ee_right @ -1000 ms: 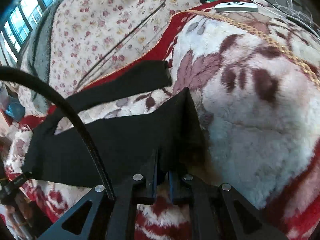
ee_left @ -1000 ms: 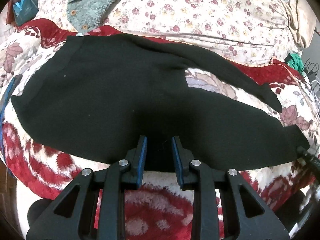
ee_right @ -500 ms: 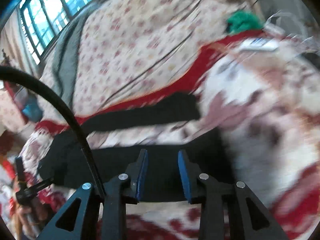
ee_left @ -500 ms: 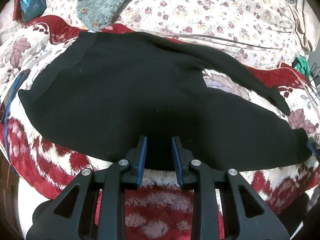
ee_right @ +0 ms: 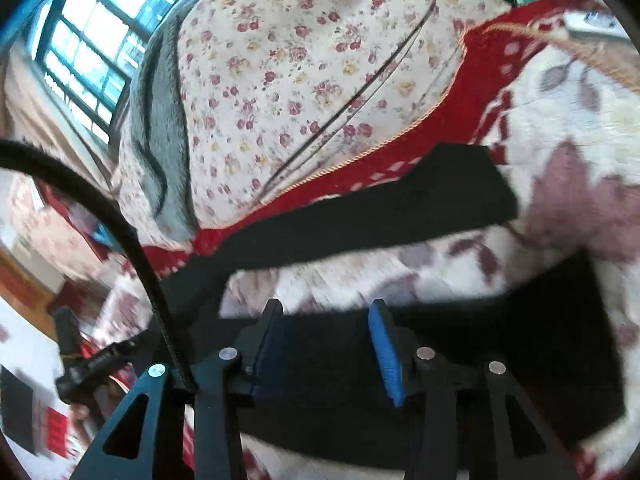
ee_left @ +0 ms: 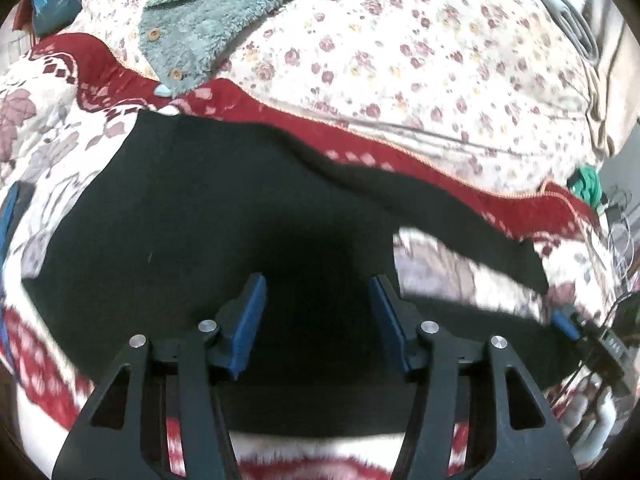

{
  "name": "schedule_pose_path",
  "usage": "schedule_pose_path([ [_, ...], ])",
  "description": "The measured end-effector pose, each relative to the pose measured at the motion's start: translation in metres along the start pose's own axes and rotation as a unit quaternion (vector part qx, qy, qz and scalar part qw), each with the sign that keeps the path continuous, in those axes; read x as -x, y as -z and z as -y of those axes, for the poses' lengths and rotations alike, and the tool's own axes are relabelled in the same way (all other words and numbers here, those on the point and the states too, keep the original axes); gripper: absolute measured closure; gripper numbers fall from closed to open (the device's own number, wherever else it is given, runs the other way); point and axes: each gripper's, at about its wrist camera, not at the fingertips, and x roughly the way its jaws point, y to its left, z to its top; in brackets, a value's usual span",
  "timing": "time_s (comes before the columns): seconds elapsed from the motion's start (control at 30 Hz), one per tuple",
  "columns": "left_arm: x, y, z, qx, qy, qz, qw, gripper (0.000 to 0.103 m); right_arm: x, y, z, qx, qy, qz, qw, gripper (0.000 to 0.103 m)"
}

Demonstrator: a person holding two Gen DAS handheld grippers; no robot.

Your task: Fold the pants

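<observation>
Black pants (ee_left: 208, 216) lie spread flat on a red and white fleece blanket, waist to the left, legs splayed to the right. My left gripper (ee_left: 318, 308) is open and empty just above the seat area near the front edge. My right gripper (ee_right: 326, 340) is open and empty above the near leg (ee_right: 500, 356). The far leg (ee_right: 400, 216) stretches behind it towards the right. The right gripper's blue tip shows in the left wrist view (ee_left: 564, 326) at the near leg's end.
A floral quilt (ee_left: 400, 52) is piled behind the pants with a grey-green fleece garment (ee_left: 208, 12) on it. A green item (ee_left: 588, 184) and cables lie at the far right. A black cable (ee_right: 120, 240) crosses the right wrist view. The blanket (ee_left: 460, 264) shows between the legs.
Both grippers have opened wide; the right one let go of the near leg's hem. Both have moved forward over the pants, and the cameras tilted up.
</observation>
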Motion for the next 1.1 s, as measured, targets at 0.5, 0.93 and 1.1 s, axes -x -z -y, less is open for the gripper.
schedule_pose_path([
  [0.5, -0.09, -0.079, -0.021, 0.117, 0.055, -0.059, 0.9898, 0.049, -0.053, -0.032, 0.058, -0.123, -0.021, -0.008, 0.992, 0.053],
  [0.93, -0.136, -0.107, -0.015, 0.135, 0.015, -0.065, 0.9886, 0.049, -0.069, -0.045, 0.077, -0.17, -0.053, 0.012, 0.984, 0.053],
  [1.1, -0.139, -0.107, -0.015, 0.139, 0.018, -0.061, 0.9883, 0.049, -0.074, -0.051, 0.085, -0.193, -0.061, 0.03, 0.979, 0.054],
])
